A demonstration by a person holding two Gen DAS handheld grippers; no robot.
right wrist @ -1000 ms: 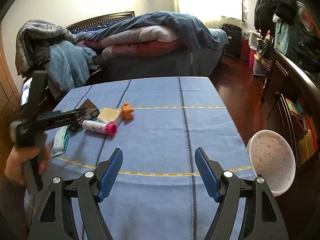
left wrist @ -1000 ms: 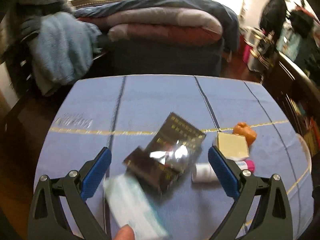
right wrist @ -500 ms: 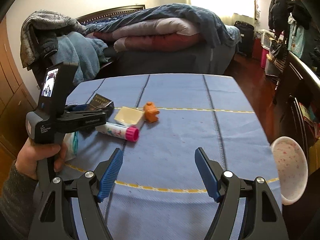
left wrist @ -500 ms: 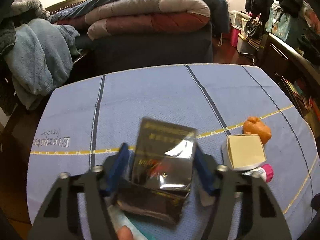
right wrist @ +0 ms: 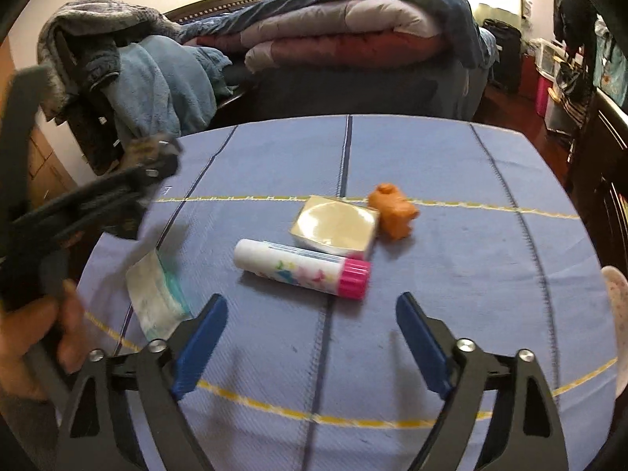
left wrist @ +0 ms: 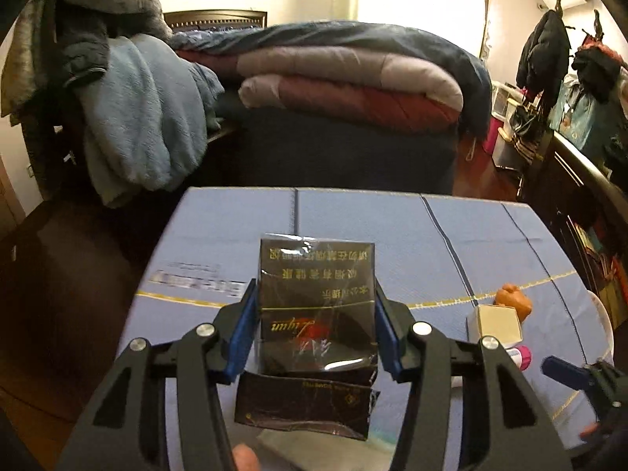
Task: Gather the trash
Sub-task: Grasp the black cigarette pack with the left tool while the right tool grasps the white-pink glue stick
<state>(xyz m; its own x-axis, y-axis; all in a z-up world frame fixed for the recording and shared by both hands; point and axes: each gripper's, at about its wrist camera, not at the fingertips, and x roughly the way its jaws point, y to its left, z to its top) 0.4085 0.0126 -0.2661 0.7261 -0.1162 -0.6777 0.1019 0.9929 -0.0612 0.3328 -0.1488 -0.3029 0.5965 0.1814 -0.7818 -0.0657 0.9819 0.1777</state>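
Observation:
My left gripper [left wrist: 316, 329] is shut on a black cigarette pack [left wrist: 317, 302] with gold lettering and torn cellophane, held above the blue tablecloth [left wrist: 392, 231]. In the right wrist view it shows blurred at the left [right wrist: 98, 204]. My right gripper [right wrist: 310, 333] is open and empty, just in front of a white tube with a pink cap [right wrist: 302, 269]. Behind the tube lie a small cream box [right wrist: 335, 227] and an orange lump [right wrist: 394, 212]. A white and teal tissue packet [right wrist: 157, 300] lies at the left.
A bed with folded quilts [right wrist: 345, 35] stands behind the table. Blue and grey blankets [right wrist: 157, 82] hang over a chair at the left. A white speckled bowl [right wrist: 616, 314] sits off the table's right edge. Dark furniture [left wrist: 581, 180] runs along the right.
My left gripper closed on the cigarette pack and lifted it off the table. My right gripper moved left and forward toward the pink-capped tube.

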